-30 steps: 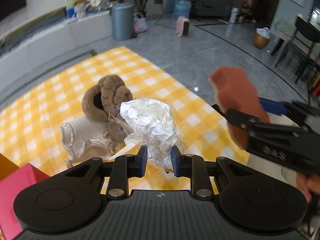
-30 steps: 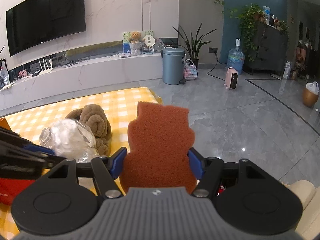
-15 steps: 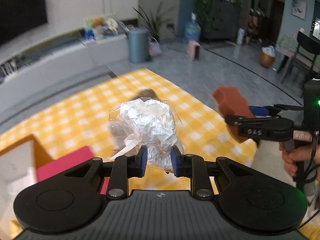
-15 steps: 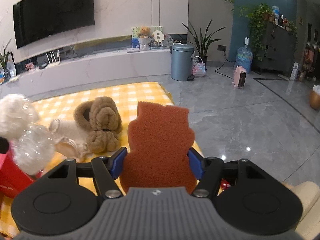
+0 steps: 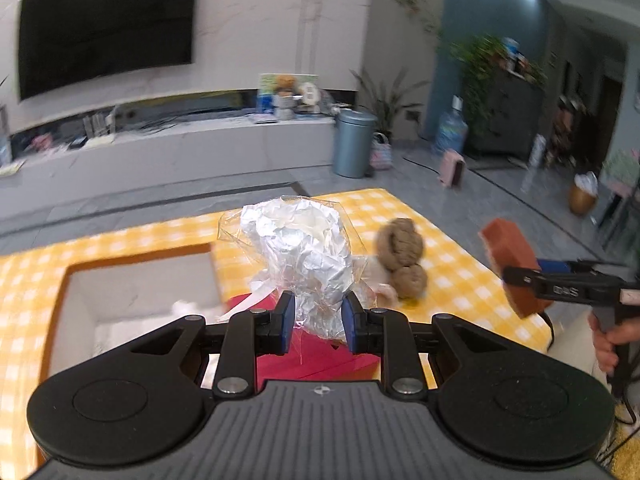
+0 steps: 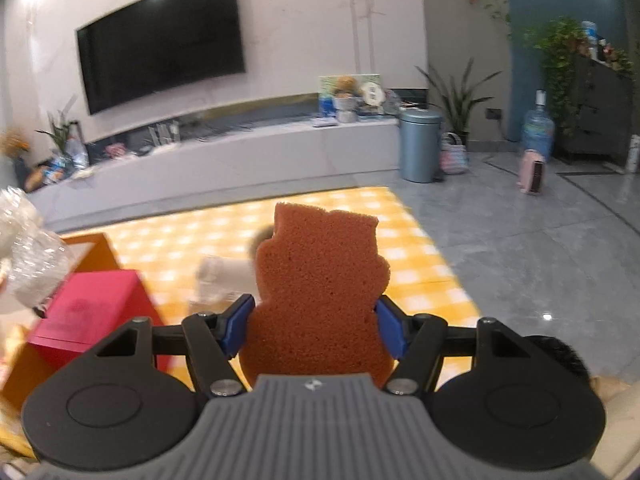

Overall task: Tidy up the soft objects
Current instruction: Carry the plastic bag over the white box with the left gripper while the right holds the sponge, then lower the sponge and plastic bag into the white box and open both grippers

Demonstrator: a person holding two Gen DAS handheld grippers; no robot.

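Left gripper [image 5: 315, 319] clamped on a crinkled white bundle in clear wrap [image 5: 302, 252], blue pads pressed into its lower part, bundle held up in the air above the near edge of an open box [image 5: 136, 280] with orange rim and white lining. Something white and fluffy low inside that box, too blurred to name. Just in front of the fingers, a pink-red box [image 5: 320, 354], partly hidden by the gripper body. Right gripper [image 6: 315, 330] closed on an orange sponge [image 6: 320, 280] cut in an animal shape, both blue pads tight against its sides, sponge upright and lifted clear of the yellow checked cloth [image 5: 452, 280]. Same sponge visible at the right edge of the left wrist view, pinched edge-on, a hand [image 5: 612, 336] on the grip below it. On the cloth, between bundle and sponge, a brown plush toy [image 5: 402, 258], with a pale soft item [image 6: 224, 276] just beside it, blurred. Behind, a grey floor, a grey-blue bin [image 6: 420, 146], a long low white cabinet, a dark television [image 6: 160, 40] on the wall.
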